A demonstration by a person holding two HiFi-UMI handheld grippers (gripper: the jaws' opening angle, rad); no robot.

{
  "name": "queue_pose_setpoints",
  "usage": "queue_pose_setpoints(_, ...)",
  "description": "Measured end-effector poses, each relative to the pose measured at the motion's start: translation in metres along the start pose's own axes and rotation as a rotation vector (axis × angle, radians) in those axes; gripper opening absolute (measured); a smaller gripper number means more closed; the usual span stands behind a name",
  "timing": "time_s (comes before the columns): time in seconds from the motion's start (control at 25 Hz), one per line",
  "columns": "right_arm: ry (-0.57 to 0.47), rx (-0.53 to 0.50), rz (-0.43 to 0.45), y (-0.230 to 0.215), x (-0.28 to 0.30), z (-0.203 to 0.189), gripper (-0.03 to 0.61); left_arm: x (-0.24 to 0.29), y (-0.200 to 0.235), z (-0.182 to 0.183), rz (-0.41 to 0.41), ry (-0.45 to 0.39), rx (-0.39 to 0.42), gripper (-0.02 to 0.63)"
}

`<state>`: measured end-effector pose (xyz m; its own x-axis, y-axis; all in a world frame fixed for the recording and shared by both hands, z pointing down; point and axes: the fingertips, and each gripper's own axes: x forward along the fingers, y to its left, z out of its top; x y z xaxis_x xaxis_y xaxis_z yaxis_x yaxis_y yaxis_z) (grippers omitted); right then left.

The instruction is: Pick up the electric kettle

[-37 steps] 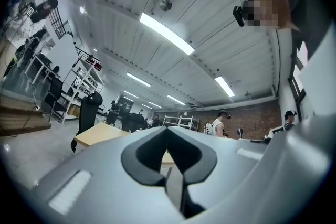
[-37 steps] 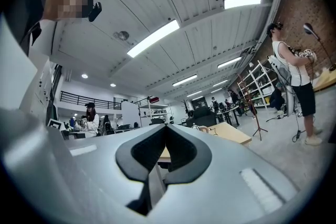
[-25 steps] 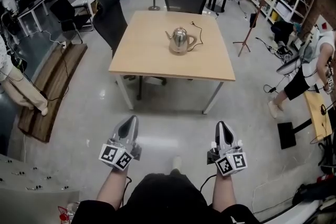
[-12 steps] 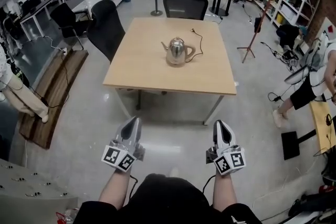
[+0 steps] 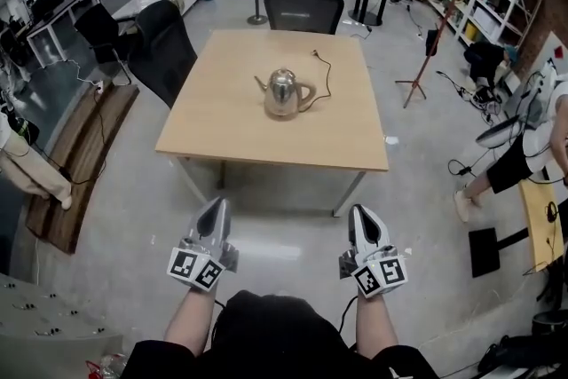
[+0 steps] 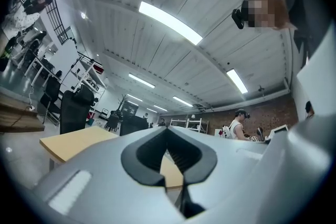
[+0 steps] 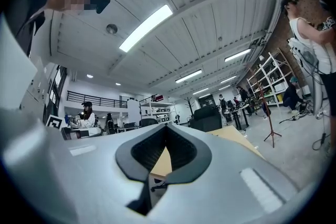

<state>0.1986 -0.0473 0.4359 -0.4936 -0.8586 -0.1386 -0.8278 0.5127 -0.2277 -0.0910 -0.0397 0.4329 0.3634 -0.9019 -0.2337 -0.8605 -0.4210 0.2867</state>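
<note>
1. My left tongs [image 5: 216,207] hung at seven o'clock, jaws pressed together, gripping nothing.
2. My right tongs [image 5: 363,214] hung at five o'clock, likewise closed and empty.
3. At twelve o'clock, well beyond both, the electric kettle [image 5: 282,93] stood upright on the wooden table [image 5: 213,133].

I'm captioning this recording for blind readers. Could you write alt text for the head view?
A steel electric kettle stands on a light wooden table, its cord trailing behind it. In the foreground, short of the table, a person holds the left gripper and right gripper, both with fingers shut and empty.
</note>
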Motion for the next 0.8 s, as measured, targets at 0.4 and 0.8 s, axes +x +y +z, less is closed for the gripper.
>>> queue_pose_setpoints(0.4, 0.047, 0.007, 0.032, -0.009, 0.03, -0.012, 0.002, 0.017, 0.017, -0.014, 0.024, 0.03, 0.001, -0.002)
queue_pose_setpoints(0.8, 0.031, -0.004, -0.006, -0.039, 0.09, -0.005, 0.002, 0.078, 0.064, -0.016, 0.018, 0.025, -0.015, -0.002)
